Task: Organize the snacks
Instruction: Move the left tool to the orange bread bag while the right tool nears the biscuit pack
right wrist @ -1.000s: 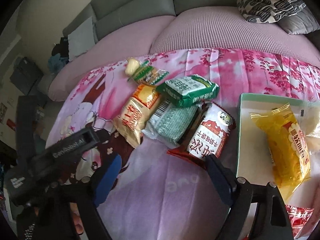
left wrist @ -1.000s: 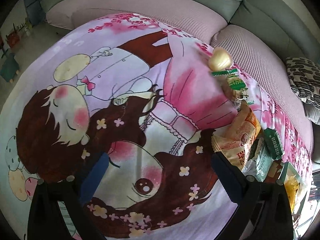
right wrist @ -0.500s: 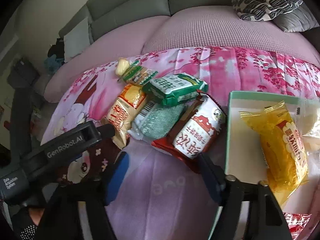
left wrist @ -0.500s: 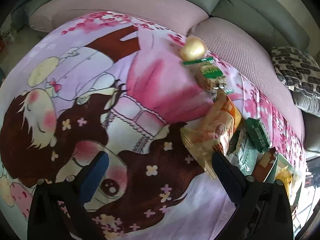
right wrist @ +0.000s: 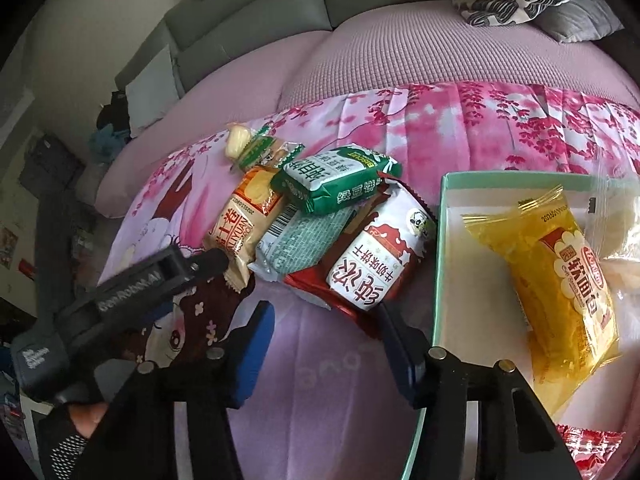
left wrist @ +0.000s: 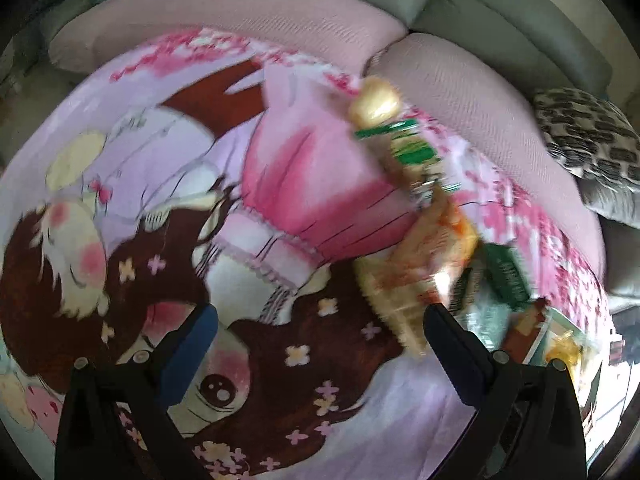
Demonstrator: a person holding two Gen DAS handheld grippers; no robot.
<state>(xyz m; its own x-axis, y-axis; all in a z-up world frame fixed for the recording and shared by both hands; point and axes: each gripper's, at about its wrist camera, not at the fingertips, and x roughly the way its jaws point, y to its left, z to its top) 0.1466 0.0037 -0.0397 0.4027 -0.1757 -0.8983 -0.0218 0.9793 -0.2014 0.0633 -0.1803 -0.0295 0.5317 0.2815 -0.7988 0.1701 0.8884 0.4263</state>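
The right gripper (right wrist: 324, 330) has just been narrowing its jaws, nothing pinched yet — lined up on the red-and-white snack packet (right wrist: 374, 258) heaped beside the mint box (right wrist: 446, 240). The left gripper (left wrist: 320, 336) stands wide, empty.

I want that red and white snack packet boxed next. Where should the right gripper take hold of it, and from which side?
Take the red and white packet across its near, narrow end, coming from the camera's side, where the right gripper hangs with its jaws, which have just been closing, open and empty. That end lies free on the cloth; the far end is tucked under the green packet.
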